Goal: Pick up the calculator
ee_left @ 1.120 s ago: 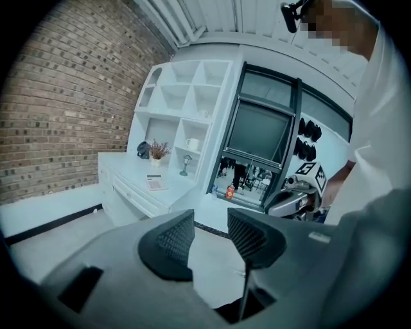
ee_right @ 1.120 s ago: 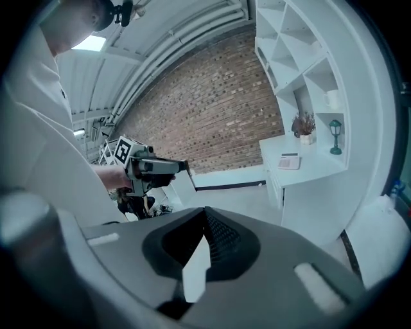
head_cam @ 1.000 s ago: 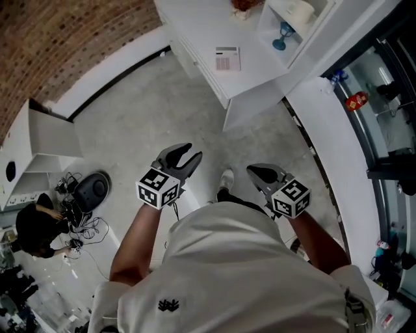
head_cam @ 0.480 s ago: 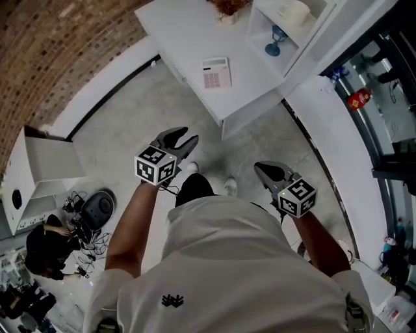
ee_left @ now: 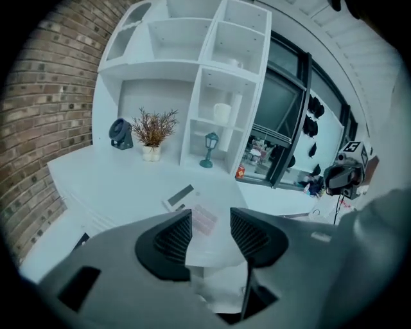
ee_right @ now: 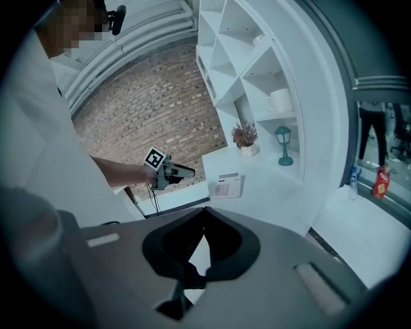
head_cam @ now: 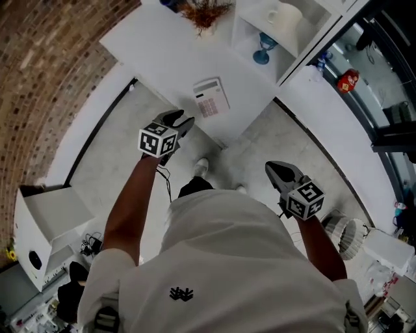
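Note:
A white calculator (head_cam: 211, 98) with pinkish keys lies flat near the front corner of the white desk (head_cam: 162, 52). It also shows in the left gripper view as the calculator (ee_left: 192, 207) and in the right gripper view as the calculator (ee_right: 227, 185). My left gripper (head_cam: 184, 119) hangs at the desk's front edge, just short of the calculator; its jaws are opening with nothing between them. The left gripper (ee_left: 210, 232) looks straight at the calculator. My right gripper (head_cam: 276, 170) stays low over the floor, right of the desk, its jaws shut and empty.
A dried plant (head_cam: 203, 13) in a small pot stands at the desk's back. White shelves (head_cam: 273, 26) behind hold a blue lantern (head_cam: 262, 49) and a mug. A brick wall (head_cam: 39, 84) runs on the left. A white box (head_cam: 49, 227) sits on the floor.
Both grippers have come forward toward the desk, the left one much farther, from over the floor to the desk's edge. The calculator now lies close in front of the left gripper.

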Motion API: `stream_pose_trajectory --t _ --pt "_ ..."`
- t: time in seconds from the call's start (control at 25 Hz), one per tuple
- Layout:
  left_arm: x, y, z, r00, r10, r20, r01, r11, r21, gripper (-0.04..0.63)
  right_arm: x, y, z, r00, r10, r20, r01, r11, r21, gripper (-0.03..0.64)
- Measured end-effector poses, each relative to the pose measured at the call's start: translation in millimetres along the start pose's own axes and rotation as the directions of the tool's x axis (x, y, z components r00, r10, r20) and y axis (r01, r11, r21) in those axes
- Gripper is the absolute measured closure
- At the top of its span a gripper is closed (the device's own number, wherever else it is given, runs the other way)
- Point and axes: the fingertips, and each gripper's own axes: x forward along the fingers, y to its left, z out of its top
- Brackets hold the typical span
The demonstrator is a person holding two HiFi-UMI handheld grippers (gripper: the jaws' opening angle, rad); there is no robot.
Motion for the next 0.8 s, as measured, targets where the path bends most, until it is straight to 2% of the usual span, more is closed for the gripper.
stream_pose_trajectory --t 0.16,0.4,0.6,0.8 --pt "40 47 16 0.995 -0.088 -0.041 0.089 0.996 0.022 0.386 29 4 15 0.996 -0.091 0.011 0.090 0.995 0.044 0.604" --pt "99 86 28 0.971 -0.204 -0.128 0.214 0.974 0.075 0.359 50 10 20 0.969 -0.246 0.031 0.239 0.960 0.144 0.604" --pt "141 98 27 0.938 -0.280 -0.205 0.304 0.948 0.094 0.353 50 9 10 0.943 -0.334 -0.008 0.329 0.924 0.192 0.604" --pt "169 87 19 0.899 -0.364 -0.245 0.387 0.920 0.055 0.359 43 -3 7 0.910 -0.415 -0.014 0.406 0.883 0.235 0.604"
